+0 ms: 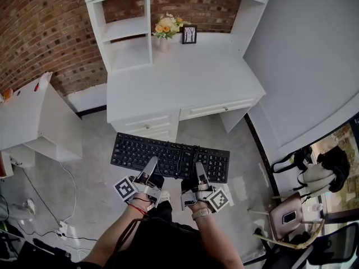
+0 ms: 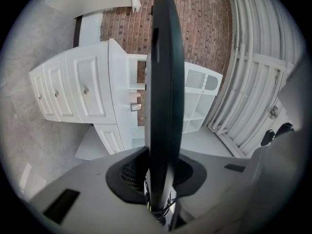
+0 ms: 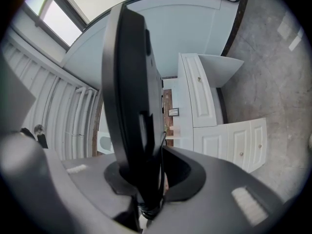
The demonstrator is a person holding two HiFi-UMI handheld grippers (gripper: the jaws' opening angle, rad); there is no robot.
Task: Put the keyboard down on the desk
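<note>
A black keyboard hangs level in the air over the grey floor, in front of the white desk. My left gripper is shut on its near edge left of centre. My right gripper is shut on the same edge right of centre. In the left gripper view the keyboard runs edge-on up from between the jaws. The right gripper view shows the keyboard the same way, with its coiled cable bunched at the jaws. The desk lies ahead of both grippers.
A vase of flowers and a small picture frame stand at the back of the desk top. A white cabinet is at the left. Cables lie on the floor lower left. A chair with bags is at the right.
</note>
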